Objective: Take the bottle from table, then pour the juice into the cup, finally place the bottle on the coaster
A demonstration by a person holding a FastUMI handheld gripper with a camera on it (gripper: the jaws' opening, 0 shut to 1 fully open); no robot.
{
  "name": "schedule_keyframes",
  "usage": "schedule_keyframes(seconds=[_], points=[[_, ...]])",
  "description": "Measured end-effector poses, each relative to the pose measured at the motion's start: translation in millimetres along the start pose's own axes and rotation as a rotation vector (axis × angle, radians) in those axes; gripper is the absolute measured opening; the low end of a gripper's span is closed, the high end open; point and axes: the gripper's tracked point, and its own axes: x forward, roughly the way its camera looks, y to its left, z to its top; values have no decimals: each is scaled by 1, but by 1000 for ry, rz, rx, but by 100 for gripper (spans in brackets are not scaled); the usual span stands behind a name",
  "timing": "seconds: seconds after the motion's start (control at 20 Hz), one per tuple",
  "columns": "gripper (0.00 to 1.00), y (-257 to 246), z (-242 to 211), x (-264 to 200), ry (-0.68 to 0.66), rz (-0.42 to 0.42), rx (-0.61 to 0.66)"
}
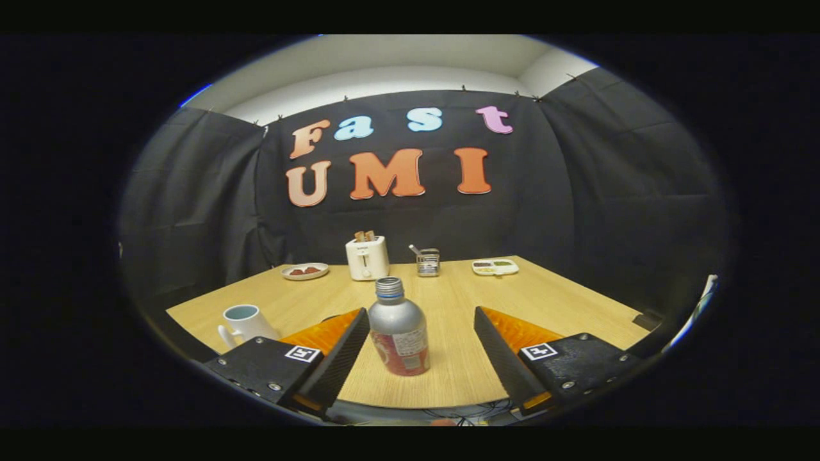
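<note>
Standing between the released claw (421, 314), the bottle (398, 333) wears an unreadable label

At the light wooden table's (564, 301) far edge: round plate of red food (305, 271) at eleven o'clock, white toaster (367, 257), wire holder (428, 262) at twelve, white divided tray (495, 266) at one.

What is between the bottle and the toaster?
Nothing: in the gripper view, bare wooden table runs from the bottle, standing between the open gripper's fingers, back to the white toaster.
</note>
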Motion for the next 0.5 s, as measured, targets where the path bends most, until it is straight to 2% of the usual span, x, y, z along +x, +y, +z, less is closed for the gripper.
schedule_keyframes(seconds=[0.25, 0.5], points=[[98, 20, -12, 9, 31, 45, -33], [98, 26, -29, 22, 71, 49, -54]])
